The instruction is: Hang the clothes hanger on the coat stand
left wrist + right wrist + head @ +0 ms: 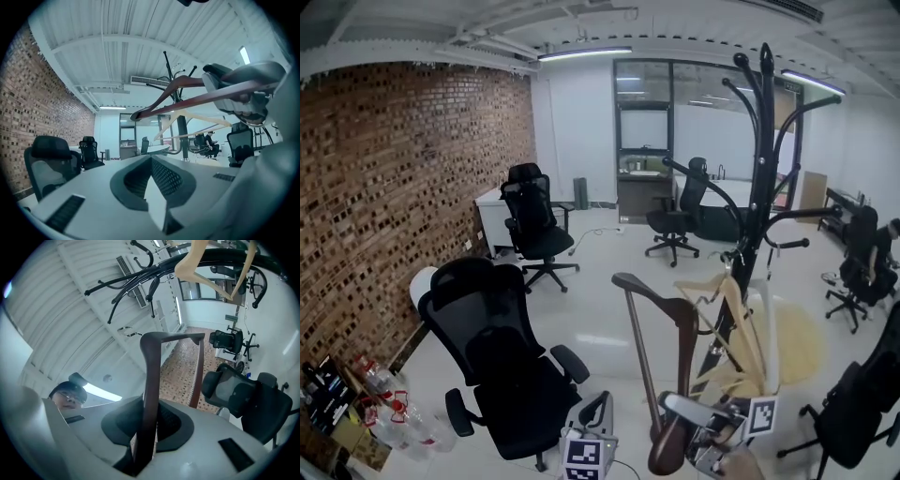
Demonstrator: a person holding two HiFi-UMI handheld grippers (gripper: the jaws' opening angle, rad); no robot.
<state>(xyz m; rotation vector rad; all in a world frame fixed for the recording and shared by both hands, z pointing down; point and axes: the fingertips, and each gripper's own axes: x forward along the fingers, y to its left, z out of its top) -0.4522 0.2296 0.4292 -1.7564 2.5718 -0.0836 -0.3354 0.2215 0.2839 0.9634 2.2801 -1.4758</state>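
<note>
2 grippers — right gripper (146, 425) pinching the brown hanger (151, 376), left gripper (151, 161) pressed together, empty.

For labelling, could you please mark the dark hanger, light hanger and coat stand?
dark hanger (150, 390), right gripper view, arm
light hanger (204, 117), left gripper view, arm
coat stand (760, 178), head view, pole

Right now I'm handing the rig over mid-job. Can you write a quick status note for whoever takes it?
Left gripper: fingers together, nothing between them.
Right gripper: shut on the dark brown hanger, gripped by one of its arms.
Coat stand: just beyond the held hanger, to the right in the head view; pale hangers already hang on it.
Done: hanger picked up and held.
Left: lift it to a free arm of the stand, hook it on, and let go.
</note>
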